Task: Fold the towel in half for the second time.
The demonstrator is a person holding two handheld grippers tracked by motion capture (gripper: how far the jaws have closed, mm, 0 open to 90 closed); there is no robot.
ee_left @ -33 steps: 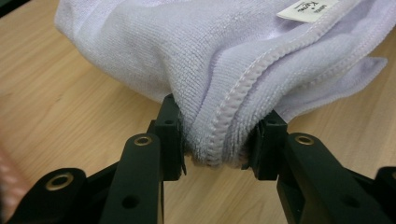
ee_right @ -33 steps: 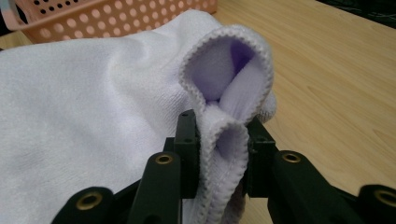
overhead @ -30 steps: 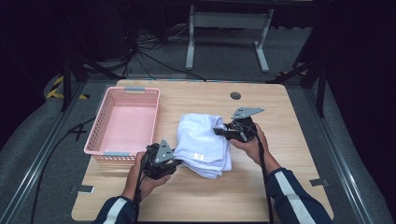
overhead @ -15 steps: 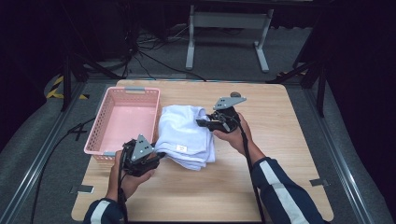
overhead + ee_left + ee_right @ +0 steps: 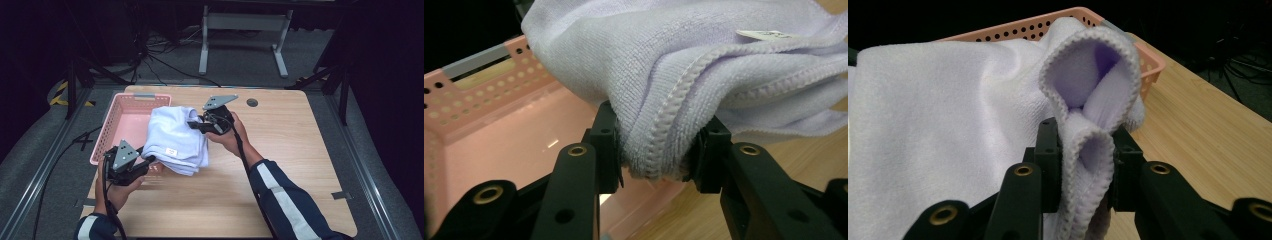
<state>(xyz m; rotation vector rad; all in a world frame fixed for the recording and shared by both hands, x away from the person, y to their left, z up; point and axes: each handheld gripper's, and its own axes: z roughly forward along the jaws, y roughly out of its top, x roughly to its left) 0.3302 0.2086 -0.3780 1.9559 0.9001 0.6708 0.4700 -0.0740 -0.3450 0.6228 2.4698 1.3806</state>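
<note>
Left tongs (image 5: 150, 161) pinching the near hem of the folded towel (image 5: 175, 137); in the left gripper view the stitched edge is squeezed between both pads (image 5: 606, 145). Right tongs (image 5: 196, 125) pinching the far edge, a doubled loop of hem caught between the pads (image 5: 1050, 150) in the right gripper view.

I hold it at two opposite edges, I judge, so the fold keeps its shape and does not drop open while carried. Both grips sit on thick hems, which should slip less than a single layer.

Towel sits centre-left of the high view, raised off the counter (image 5: 300, 165), sagging a little between the two grips. Its left part overhangs the right rim of the pink basket (image 5: 131, 97); the rest hangs over bare wood.

Long axis runs from lower left to upper right in the high view, roughly along the line between my two grips. Small white label (image 5: 171, 151) faces up near the lower-left end.

Basket looks empty inside; I read this as a carry toward it.
</note>
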